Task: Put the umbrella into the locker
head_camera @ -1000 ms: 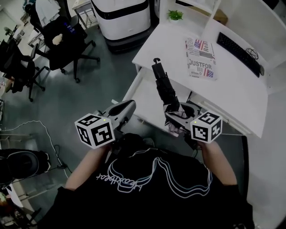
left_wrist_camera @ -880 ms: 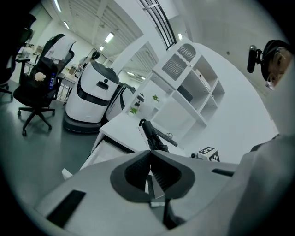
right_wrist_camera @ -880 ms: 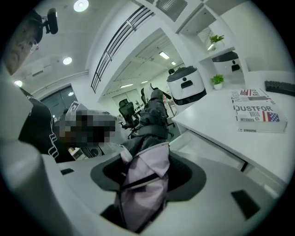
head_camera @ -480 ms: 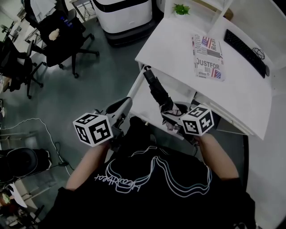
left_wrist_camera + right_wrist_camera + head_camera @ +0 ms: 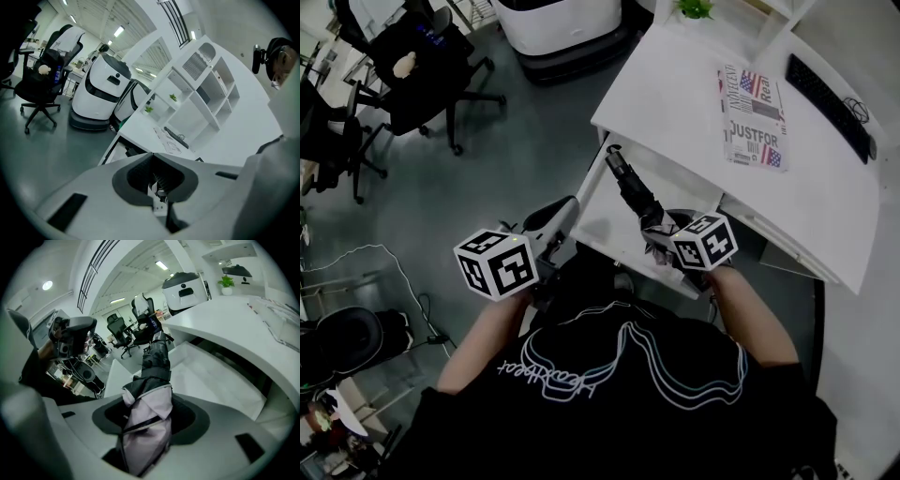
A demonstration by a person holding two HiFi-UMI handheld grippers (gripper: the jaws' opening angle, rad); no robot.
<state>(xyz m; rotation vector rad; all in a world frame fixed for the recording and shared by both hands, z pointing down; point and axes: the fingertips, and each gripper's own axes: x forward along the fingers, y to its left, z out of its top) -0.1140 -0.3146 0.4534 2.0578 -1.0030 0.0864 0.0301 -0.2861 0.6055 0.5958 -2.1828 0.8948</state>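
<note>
A folded umbrella [image 5: 633, 192], dark with a lilac lower part, slants up and left from my right gripper [image 5: 661, 230], which is shut on it. Its tip reaches the front edge of the white desk [image 5: 675, 94], over the open white locker [image 5: 602, 217] beneath. In the right gripper view the umbrella [image 5: 149, 404] fills the space between the jaws and points at the locker's white panel [image 5: 211, 376]. My left gripper [image 5: 570, 206] hangs to the left of the locker. Its jaws meet at the tips with nothing in them [image 5: 152, 155].
Magazines [image 5: 753, 117], a black keyboard [image 5: 828, 94] and a small plant [image 5: 694, 9] lie on the desk. A white machine [image 5: 562, 23] stands on the floor behind, black office chairs [image 5: 422, 66] to the left, and a cable [image 5: 394, 281] runs across the floor.
My right gripper has sunk and tipped downward with the umbrella, whose tip has dropped toward the locker opening. My left gripper has drifted a little lower.
</note>
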